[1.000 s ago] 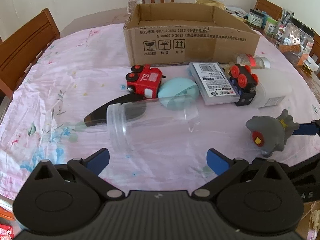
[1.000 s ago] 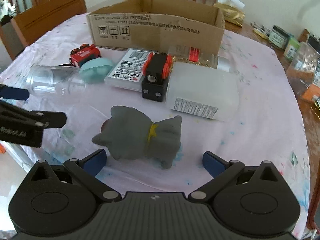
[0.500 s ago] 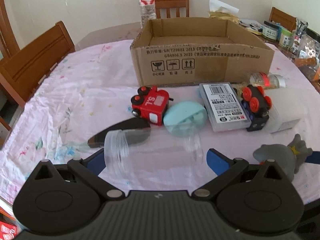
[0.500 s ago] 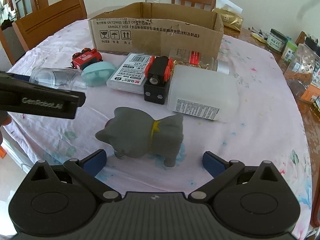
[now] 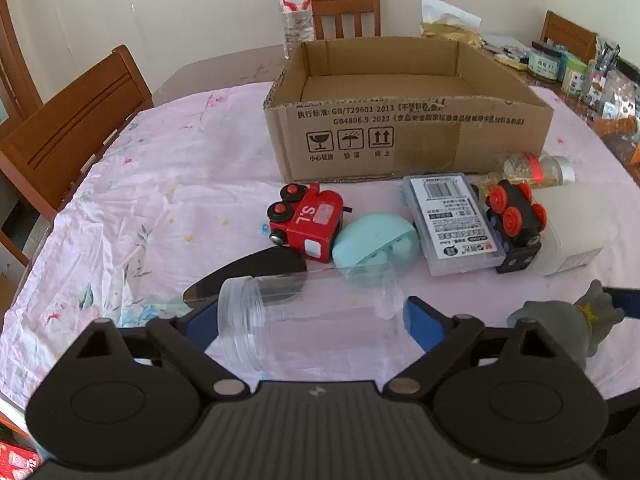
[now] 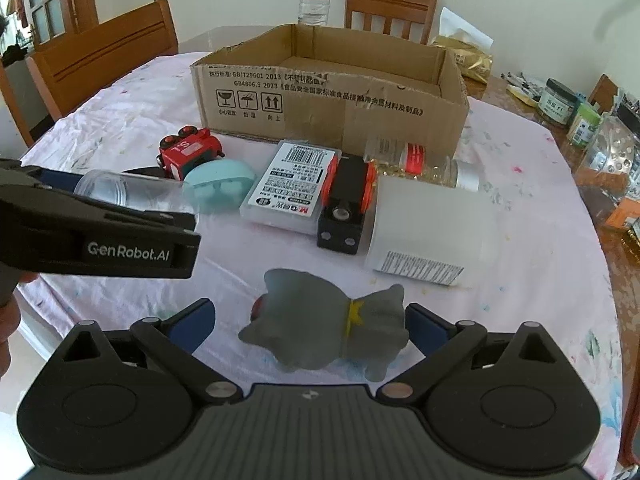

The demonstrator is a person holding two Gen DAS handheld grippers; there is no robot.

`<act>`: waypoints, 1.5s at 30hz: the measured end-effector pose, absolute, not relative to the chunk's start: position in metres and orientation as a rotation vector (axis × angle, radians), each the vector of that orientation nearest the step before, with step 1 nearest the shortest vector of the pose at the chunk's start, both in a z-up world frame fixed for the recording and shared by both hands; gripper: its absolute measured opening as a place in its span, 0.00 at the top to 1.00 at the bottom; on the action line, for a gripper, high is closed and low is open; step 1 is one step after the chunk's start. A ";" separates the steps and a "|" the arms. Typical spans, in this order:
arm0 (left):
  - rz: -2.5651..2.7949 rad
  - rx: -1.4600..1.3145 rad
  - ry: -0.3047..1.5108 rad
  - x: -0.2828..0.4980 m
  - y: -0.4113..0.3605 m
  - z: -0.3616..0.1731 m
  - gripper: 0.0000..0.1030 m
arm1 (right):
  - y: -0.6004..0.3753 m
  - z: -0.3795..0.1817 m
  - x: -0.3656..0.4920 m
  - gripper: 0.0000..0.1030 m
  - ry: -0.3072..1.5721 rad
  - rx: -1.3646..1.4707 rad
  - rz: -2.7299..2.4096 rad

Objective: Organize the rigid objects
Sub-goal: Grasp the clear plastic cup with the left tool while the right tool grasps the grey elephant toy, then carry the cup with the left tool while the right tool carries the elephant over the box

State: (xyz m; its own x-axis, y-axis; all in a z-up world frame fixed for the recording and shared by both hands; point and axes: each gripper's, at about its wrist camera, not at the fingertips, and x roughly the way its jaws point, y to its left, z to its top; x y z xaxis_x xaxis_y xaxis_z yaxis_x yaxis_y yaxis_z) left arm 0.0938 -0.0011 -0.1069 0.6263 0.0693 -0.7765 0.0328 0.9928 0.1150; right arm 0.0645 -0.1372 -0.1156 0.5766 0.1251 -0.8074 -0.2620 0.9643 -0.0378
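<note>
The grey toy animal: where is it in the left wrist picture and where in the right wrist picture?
Left wrist: the grey toy is at the lower right edge, partly behind the gripper body.
Right wrist: the grey toy is at the lower centre, between the open jaws.
Shared landmark: the cardboard box behind the row of objects.

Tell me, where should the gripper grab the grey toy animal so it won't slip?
Probably around its body, just behind the yellow collar. The grey toy animal stands sideways between the right gripper fingers, whose jaws have just been closing without touching it. Coming from above and in front, as now, each pad meets a broad end rather than the thin ears or legs.
</note>
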 end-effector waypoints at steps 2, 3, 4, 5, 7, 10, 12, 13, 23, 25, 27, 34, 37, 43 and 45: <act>0.016 0.125 0.894 0.094 -0.001 -0.106 0.09 | -0.136 -0.115 0.066 0.07 0.934 -0.167 0.217; 0.015 0.124 0.895 0.094 0.000 -0.106 0.09 | -0.135 -0.114 0.066 0.11 0.937 -0.169 0.213; 0.014 0.122 0.897 0.095 0.000 -0.106 0.09 | -0.134 -0.114 0.067 0.12 0.941 -0.169 0.212; 0.011 0.119 0.898 0.095 0.001 -0.105 0.10 | -0.134 -0.114 0.067 0.14 0.942 -0.171 0.208; 0.001 0.117 0.900 0.096 0.003 -0.104 0.10 | -0.133 -0.114 0.067 0.18 0.948 -0.190 0.192; -0.022 0.119 0.908 0.098 0.005 -0.103 0.10 | -0.133 -0.113 0.069 0.24 0.956 -0.216 0.181; -0.041 0.117 0.918 0.099 0.008 -0.101 0.10 | -0.135 -0.112 0.071 0.24 0.967 -0.204 0.192; -0.053 0.118 0.925 0.100 0.010 -0.100 0.10 | -0.136 -0.112 0.072 0.24 0.971 -0.206 0.193; -0.207 0.206 0.971 0.115 0.021 -0.075 0.10 | -0.141 -0.085 0.080 0.25 0.979 -0.200 0.278; -0.252 0.236 0.973 0.121 0.022 -0.063 0.10 | -0.143 -0.073 0.084 0.25 0.966 -0.200 0.299; -0.280 0.253 0.967 0.128 0.021 -0.051 0.10 | -0.146 -0.061 0.091 0.25 0.951 -0.197 0.311; -0.333 0.248 0.904 0.166 0.015 -0.012 0.10 | -0.155 -0.020 0.121 0.25 0.874 -0.160 0.316; -0.337 0.244 0.869 0.190 0.013 -0.001 0.10 | -0.157 -0.010 0.136 0.25 0.844 -0.155 0.306; -0.357 0.243 0.838 0.240 0.009 0.009 0.10 | -0.157 0.005 0.169 0.25 0.806 -0.137 0.278; -0.363 0.246 0.832 0.258 0.007 0.008 0.10 | -0.158 0.007 0.179 0.25 0.804 -0.131 0.262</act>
